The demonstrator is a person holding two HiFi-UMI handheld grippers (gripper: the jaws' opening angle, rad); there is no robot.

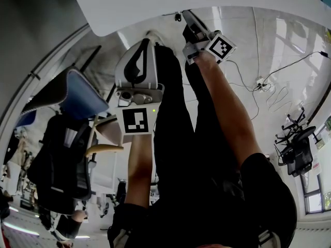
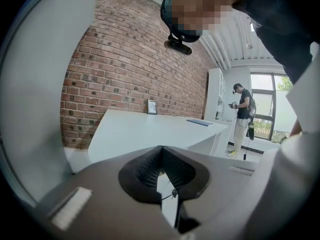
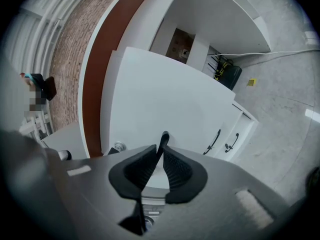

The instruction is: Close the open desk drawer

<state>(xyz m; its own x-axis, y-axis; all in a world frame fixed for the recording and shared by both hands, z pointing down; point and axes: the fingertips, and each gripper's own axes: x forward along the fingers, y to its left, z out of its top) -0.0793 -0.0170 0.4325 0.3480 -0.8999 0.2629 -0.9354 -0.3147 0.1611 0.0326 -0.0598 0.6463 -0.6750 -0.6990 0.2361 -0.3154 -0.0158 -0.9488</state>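
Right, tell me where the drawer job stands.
Done: the right gripper has its jaws shut on a thin dark handle at the white desk. In hand: that grip only; the left gripper is shut and empty. Left: the push home; nothing shows it has started.

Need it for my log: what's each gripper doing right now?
Left gripper: closed, empty.
Right gripper: closed on the handle.
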